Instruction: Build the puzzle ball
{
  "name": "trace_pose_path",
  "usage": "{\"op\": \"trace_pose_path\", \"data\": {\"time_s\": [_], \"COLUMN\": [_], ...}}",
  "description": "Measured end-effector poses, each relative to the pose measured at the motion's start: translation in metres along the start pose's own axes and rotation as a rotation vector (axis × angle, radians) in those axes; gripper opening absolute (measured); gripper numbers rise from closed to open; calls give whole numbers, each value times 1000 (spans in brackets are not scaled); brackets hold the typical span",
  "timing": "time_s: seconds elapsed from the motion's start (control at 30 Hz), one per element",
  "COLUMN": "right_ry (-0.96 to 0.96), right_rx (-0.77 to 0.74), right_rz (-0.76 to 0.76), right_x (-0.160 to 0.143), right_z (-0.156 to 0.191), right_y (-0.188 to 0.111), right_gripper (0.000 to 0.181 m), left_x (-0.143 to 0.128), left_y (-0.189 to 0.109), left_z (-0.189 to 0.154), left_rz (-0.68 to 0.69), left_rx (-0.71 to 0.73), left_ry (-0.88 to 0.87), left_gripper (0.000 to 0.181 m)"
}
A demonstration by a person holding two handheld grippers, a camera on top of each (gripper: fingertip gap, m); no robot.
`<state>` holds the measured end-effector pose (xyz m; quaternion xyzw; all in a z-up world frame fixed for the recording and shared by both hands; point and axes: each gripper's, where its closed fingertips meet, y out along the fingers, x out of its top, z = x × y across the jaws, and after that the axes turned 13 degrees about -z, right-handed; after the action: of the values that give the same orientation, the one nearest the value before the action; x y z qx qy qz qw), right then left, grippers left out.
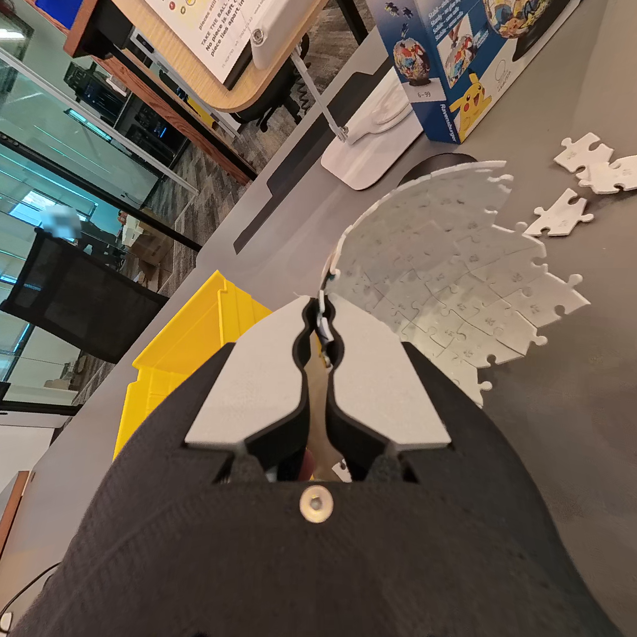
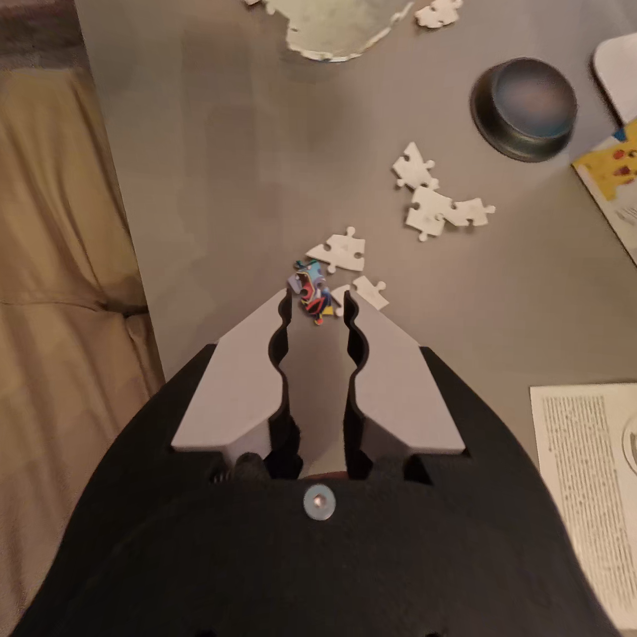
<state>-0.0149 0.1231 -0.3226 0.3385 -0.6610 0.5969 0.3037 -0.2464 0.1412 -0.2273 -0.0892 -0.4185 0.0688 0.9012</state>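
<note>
The left gripper (image 1: 322,319) is clamped on the rim of the half-built puzzle ball shell (image 1: 448,275), its jaws pressed together on the edge pieces; the shell hangs off the fingertips with its pale, numbered inner side turned to the camera and its jagged open border free, a hold that seems meant to keep that border steady for the next piece; in the right wrist view the same shell shows only partly at the top edge

The right gripper (image 2: 315,300) has its jaws apart, poised over the grey table (image 2: 206,172) with a colourful face-up piece (image 2: 312,296) between its fingertips, apparently lined up for pickup; whether the tips touch the piece cannot be told; white face-down pieces (image 2: 339,253) lie just beside it, and a joined cluster (image 2: 434,203) sits farther off, sorted within easy reach

The dark round stand (image 2: 524,110) waits apart, likely for the finished ball; the puzzle box (image 1: 462,69) and a yellow bin (image 1: 193,344) sit along the table's far side; much of the sphere is not yet built
</note>
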Motion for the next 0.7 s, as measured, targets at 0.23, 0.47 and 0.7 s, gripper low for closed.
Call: {"op": "trace_pose_path", "data": {"time_s": [0.23, 0.47, 0.7], "right_ry": [-132, -72, 175], "right_rx": [-4, -12, 10], "right_rz": [70, 9, -47], "right_x": [-16, -12, -8], "right_z": [0, -7, -16], "right_y": [19, 19, 14], "right_gripper": [23, 8, 0], "left_x": [1, 1, 2], "left_y": [0, 0, 0], "left_z": [-1, -1, -2], "left_rz": [-5, -9, -11], "left_rx": [-3, -8, -8], "left_ry": [2, 2, 4], "left_gripper": [3, 3, 3]}}
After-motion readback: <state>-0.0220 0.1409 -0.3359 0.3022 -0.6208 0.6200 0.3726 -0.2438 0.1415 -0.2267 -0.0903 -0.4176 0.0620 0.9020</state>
